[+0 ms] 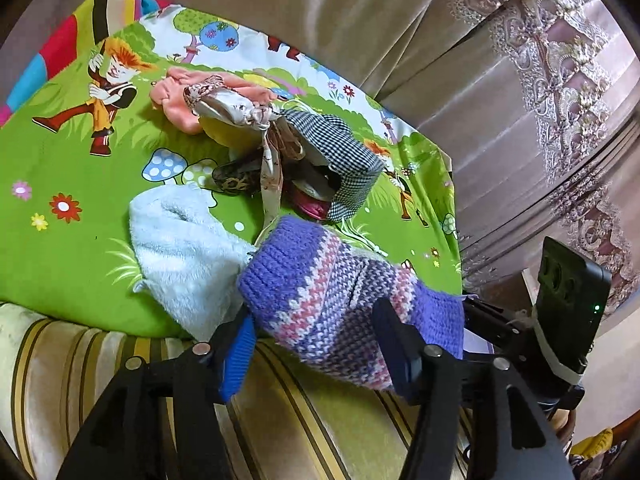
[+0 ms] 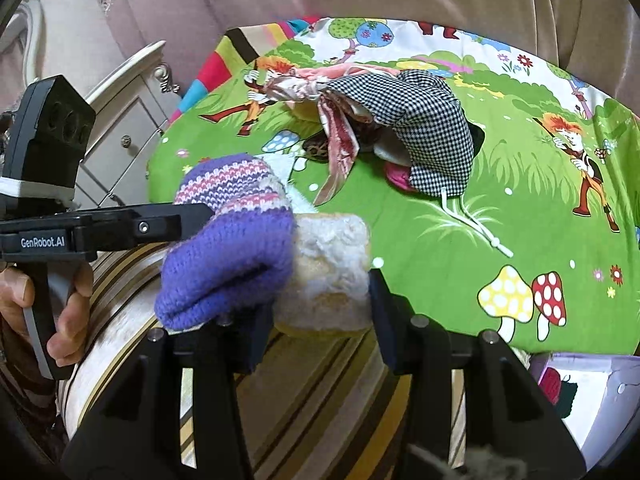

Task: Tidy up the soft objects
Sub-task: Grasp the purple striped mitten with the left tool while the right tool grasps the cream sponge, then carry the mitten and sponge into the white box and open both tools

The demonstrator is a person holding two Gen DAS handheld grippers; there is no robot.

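A purple, pink and white knitted mitten (image 1: pixel 336 296) hangs between both grippers over the striped sofa edge. My left gripper (image 1: pixel 320 344) is shut on the mitten's middle. My right gripper (image 2: pixel 320 312) is shut on the mitten's fleecy cream cuff (image 2: pixel 328 276); the knitted part (image 2: pixel 228 248) bulges to its left. The left gripper shows in the right wrist view (image 2: pixel 120 224), clamped on the mitten. A pale blue fluffy cloth (image 1: pixel 180 248) lies just behind the mitten on the green cartoon sheet (image 1: pixel 60 240).
A pile lies mid-sheet: a houndstooth hat (image 1: pixel 340 160) (image 2: pixel 432 140), a patterned scarf (image 1: pixel 240 108), a pink garment (image 1: pixel 180 96). Beige sofa back (image 1: pixel 320 20) rises behind. A white drawer cabinet (image 2: pixel 128 120) stands at the left. Striped sofa cushion (image 2: pixel 320 400) lies below.
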